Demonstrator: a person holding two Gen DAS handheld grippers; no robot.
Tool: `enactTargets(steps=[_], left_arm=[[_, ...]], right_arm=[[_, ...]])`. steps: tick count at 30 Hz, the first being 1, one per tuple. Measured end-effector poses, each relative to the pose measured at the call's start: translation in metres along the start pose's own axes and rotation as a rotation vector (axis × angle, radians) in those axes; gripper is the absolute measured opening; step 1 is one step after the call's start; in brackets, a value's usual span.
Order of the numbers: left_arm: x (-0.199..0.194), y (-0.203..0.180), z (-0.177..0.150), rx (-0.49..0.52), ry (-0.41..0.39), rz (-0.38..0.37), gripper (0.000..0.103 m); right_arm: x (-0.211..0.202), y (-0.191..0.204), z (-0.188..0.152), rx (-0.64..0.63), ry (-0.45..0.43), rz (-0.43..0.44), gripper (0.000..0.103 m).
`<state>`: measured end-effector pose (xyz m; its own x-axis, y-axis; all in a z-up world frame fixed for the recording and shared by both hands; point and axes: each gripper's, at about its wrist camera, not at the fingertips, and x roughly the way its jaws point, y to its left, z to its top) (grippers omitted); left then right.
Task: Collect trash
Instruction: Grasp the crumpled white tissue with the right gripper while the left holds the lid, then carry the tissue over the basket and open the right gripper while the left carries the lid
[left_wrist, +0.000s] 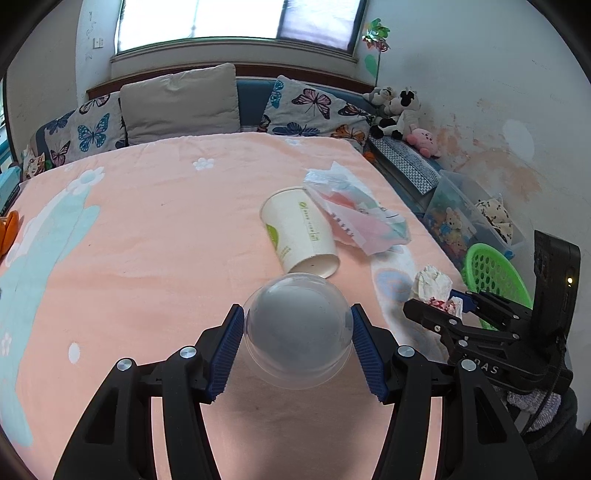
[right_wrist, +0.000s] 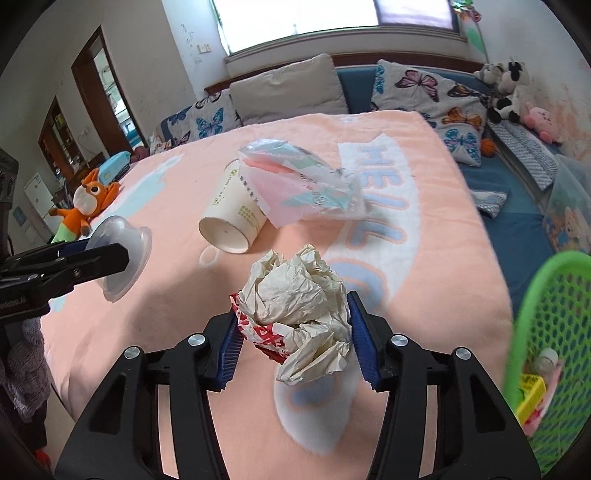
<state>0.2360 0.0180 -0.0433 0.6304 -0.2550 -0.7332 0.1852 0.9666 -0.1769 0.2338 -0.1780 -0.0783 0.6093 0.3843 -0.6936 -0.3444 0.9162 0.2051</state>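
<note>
My left gripper (left_wrist: 297, 325) is shut on a clear plastic dome lid (left_wrist: 298, 328) and holds it above the pink blanket (left_wrist: 147, 221); the lid also shows in the right wrist view (right_wrist: 123, 254). My right gripper (right_wrist: 291, 325) is shut on a crumpled paper wrapper (right_wrist: 295, 295) with red print, also visible in the left wrist view (left_wrist: 432, 286). A white paper cup (left_wrist: 299, 232) lies on its side on the blanket, and a crumpled plastic bag (left_wrist: 354, 206) lies against it. A green mesh basket (right_wrist: 546, 332) holding some trash is at the right, beside the bed.
Butterfly pillows (left_wrist: 92, 129) and a beige cushion (left_wrist: 181, 99) line the far side of the bed. Plush toys (left_wrist: 399, 110) sit at the far right corner. An orange plush toy (right_wrist: 85, 203) lies at the left edge. A clear storage bin (left_wrist: 465, 210) stands by the wall.
</note>
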Motion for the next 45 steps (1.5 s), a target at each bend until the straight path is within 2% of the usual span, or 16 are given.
enactTargets(steps=[15, 34, 45], left_arm=[[-0.008, -0.062, 0.001, 0.079, -0.002, -0.065, 0.056], [0.003, -0.163, 0.019, 0.203, 0.008, -0.143, 0.056], [0.013, -0.22, 0.029, 0.285, 0.016, -0.18, 0.056]], right_arm=[[-0.071, -0.037, -0.029, 0.064, -0.076, -0.098, 0.053], [-0.143, -0.141, -0.065, 0.234, -0.137, -0.281, 0.056], [-0.168, -0.179, -0.087, 0.319, -0.158, -0.336, 0.066]])
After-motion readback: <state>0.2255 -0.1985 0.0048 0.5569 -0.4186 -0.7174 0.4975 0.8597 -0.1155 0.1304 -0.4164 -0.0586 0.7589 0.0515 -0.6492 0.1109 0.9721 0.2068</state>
